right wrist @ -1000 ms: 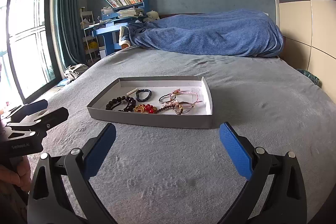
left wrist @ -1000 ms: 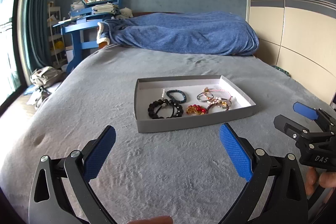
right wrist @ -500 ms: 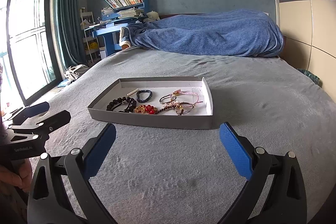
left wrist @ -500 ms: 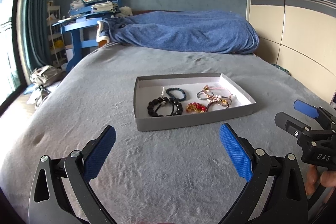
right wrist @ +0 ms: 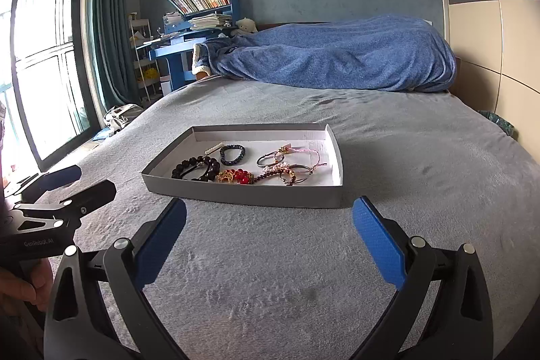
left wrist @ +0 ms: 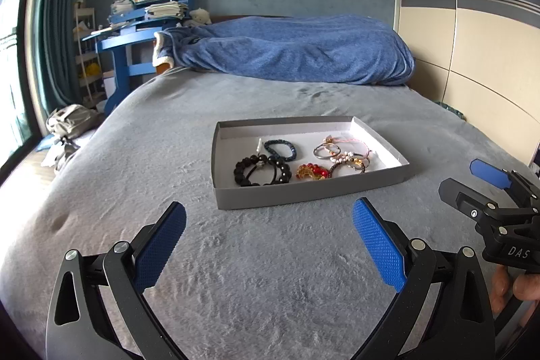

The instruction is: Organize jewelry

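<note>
We're holding both grippers low over the grey bed cover (left wrist: 270, 275), short of the tray. The left gripper (left wrist: 269, 238) is sitting with its jaws spread wide and nothing between them, and the right gripper (right wrist: 269, 237) is doing the same: wide open, empty.

The shallow grey tray (left wrist: 303, 189) is lying flat on the bed ahead of us, and all the jewelry is inside it. The black bead bracelets (left wrist: 261, 170) are toward its left side, with a dark blue bracelet (left wrist: 281, 149) just behind them. The red and gold piece (left wrist: 312, 171) is near the front wall, and the tangle of rings and pink cord (left wrist: 344, 154) is piled at the right. A rumpled blue blanket (left wrist: 293, 53) is lying well beyond the tray at the far end of the bed.
</note>
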{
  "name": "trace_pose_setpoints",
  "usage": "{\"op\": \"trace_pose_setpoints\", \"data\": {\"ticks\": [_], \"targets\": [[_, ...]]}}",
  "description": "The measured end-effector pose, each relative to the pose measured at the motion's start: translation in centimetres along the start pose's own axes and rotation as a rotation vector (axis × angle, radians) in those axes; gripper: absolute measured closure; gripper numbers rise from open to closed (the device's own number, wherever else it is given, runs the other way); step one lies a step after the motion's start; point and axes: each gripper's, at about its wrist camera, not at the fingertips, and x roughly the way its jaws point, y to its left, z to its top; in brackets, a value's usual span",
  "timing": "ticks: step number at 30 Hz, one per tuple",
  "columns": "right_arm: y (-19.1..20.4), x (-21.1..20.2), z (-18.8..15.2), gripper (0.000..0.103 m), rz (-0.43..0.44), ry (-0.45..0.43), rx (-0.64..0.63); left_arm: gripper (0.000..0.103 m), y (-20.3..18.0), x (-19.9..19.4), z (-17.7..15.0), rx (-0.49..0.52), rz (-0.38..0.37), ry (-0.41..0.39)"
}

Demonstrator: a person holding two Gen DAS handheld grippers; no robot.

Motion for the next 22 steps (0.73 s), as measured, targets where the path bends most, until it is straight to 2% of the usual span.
{"op": "trace_pose_setpoints", "data": {"ticks": [22], "targets": [[0.21, 0.06, 0.17, 0.006, -0.003, 0.004, 0.002, 0.005, -0.21, 0.33, 0.32, -0.007, -0.007, 0.019]]}}
